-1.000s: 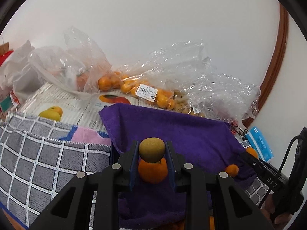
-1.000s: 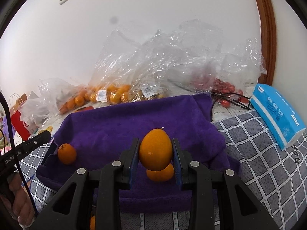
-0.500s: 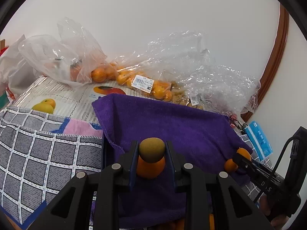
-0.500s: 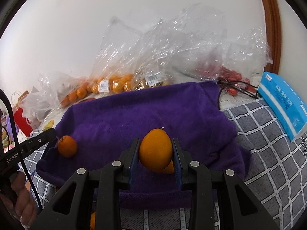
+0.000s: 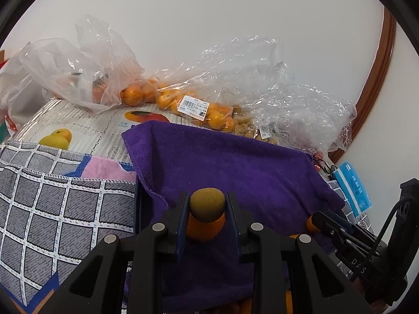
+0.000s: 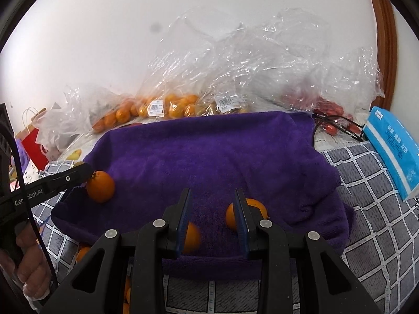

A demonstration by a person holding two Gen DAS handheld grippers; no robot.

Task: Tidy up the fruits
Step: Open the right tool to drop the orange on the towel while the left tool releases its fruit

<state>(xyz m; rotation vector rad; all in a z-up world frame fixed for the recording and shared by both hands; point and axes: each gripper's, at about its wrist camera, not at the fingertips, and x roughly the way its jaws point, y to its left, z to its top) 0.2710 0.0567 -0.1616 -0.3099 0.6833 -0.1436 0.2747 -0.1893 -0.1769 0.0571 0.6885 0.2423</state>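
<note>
My left gripper [image 5: 207, 206] is shut on a brown kiwi [image 5: 207, 203] and holds it over the purple towel [image 5: 235, 167]; an orange [image 5: 205, 229] lies on the towel just behind it. My right gripper [image 6: 212, 204] is open and empty above the towel [image 6: 209, 154]. One orange [image 6: 192, 237] lies blurred by its left finger, another orange [image 6: 252, 209] lies behind its right finger. A third orange [image 6: 100, 186] sits at the towel's left edge, next to the left gripper's finger tip [image 6: 78, 172].
Clear plastic bags of oranges [image 5: 199, 110] and other fruit [image 6: 327, 110] lie along the wall behind the towel. A blue tissue pack [image 6: 392, 149] lies at the right on the grey checked cloth [image 6: 366, 209]. More oranges [image 6: 83, 252] show below the towel's front edge.
My right gripper has opened and let go of the orange it held; that orange now lies blurred on the towel by the left finger. The left gripper still holds the kiwi, moved slightly forward.
</note>
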